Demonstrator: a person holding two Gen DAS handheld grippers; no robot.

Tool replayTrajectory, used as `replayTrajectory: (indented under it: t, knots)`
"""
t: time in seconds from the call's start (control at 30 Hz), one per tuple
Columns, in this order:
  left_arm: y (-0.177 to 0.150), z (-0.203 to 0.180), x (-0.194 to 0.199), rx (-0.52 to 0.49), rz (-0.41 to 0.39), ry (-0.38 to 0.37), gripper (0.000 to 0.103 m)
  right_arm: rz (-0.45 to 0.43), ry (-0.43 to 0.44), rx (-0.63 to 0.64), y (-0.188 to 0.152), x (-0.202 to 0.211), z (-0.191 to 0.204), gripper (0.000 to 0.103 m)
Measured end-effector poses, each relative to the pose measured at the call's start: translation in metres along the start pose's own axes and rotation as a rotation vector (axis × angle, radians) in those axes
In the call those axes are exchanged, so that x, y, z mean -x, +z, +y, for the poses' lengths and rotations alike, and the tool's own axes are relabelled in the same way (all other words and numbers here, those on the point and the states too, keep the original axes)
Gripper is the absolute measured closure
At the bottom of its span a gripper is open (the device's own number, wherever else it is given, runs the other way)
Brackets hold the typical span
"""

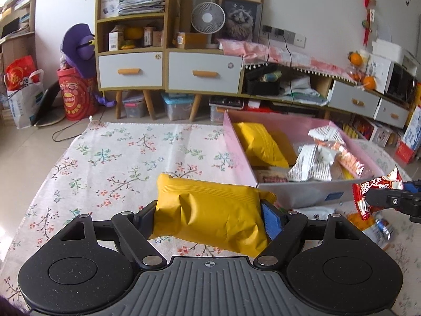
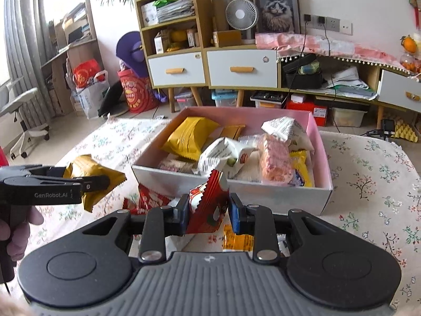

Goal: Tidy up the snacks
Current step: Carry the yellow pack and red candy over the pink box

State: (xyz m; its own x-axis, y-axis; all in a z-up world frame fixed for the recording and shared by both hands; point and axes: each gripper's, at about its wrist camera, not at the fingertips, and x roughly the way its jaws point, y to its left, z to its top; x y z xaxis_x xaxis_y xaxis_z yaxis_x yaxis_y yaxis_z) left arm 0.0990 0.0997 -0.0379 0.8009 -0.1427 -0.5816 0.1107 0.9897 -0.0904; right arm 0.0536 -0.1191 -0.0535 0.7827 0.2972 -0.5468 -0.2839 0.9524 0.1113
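Left fingers (image 1: 210, 216) clamp a yellow pack (image 1: 210, 218) across its puffed middle; right fingers (image 2: 208, 210) pinch a red pack (image 2: 208, 208), both just short of the box (image 2: 276, 197). Light, crinkly, likely slippery film: grip mid-body.

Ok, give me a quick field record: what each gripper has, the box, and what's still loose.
left gripper: shut on yellow packet, held above the cloth
right gripper: shut on red packet, in front of the box
box: pink, open, holds yellow, white and pink snacks
loose: red packet and orange packet on the cloth by the box's near wall
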Motion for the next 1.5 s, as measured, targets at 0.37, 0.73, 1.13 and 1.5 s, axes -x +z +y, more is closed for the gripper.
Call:
replayTrajectory:
  t: [0.37, 0.73, 1.13, 1.5]
  knots:
    - [0.014, -0.017, 0.011, 0.036, -0.046, -0.031, 0.024, -0.038, -0.007, -0.06, 0.009, 0.002, -0.004, 0.076]
    - [0.03, -0.042, -0.007, -0.018, -0.047, -0.06, 0.024, -0.075, -0.029, -0.153, 0.029, -0.001, -0.022, 0.075]
    - [0.06, -0.073, -0.057, -0.075, -0.054, -0.096, 0.023, -0.078, -0.063, -0.187, 0.051, -0.039, -0.039, 0.075]
    - [0.066, -0.094, -0.101, -0.124, -0.031, -0.114, 0.023, -0.057, -0.082, -0.225, 0.065, -0.069, -0.055, 0.075]
